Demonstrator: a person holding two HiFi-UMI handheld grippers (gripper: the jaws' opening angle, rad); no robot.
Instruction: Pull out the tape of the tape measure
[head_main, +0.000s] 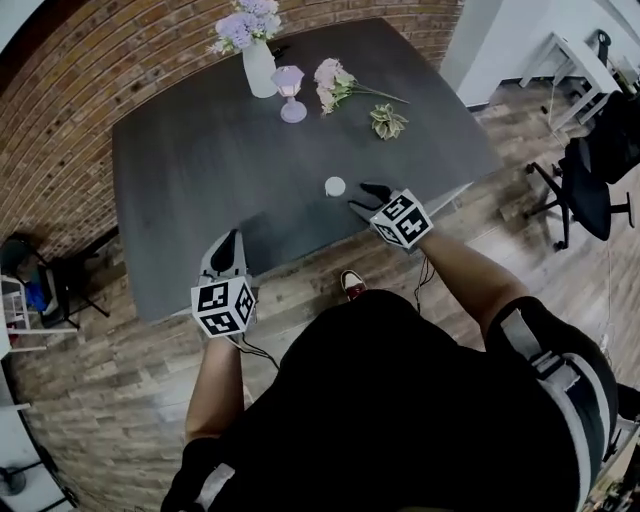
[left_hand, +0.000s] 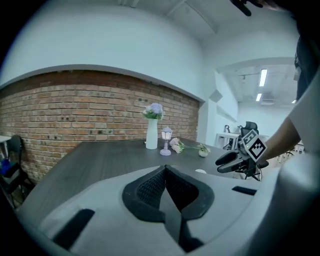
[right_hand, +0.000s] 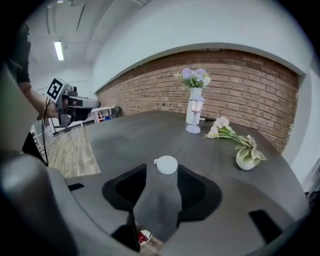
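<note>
A small round white tape measure (head_main: 335, 186) lies on the dark table (head_main: 200, 170) near its front edge. My right gripper (head_main: 358, 198) hovers just right of it and is open. In the right gripper view the tape measure (right_hand: 167, 164) sits just beyond the tips of the right gripper (right_hand: 164, 173), in line with the gap, and no pad touches it. My left gripper (head_main: 232, 238) hangs over the front edge further left, apart from the tape measure. Its pads meet at the tip, so the left gripper (left_hand: 165, 169) is shut on nothing.
At the table's back stand a white vase of purple flowers (head_main: 258, 60), a small lamp (head_main: 290, 95), a lying pink flower sprig (head_main: 335, 80) and a little potted plant (head_main: 386, 122). An office chair (head_main: 585, 190) stands on the floor to the right.
</note>
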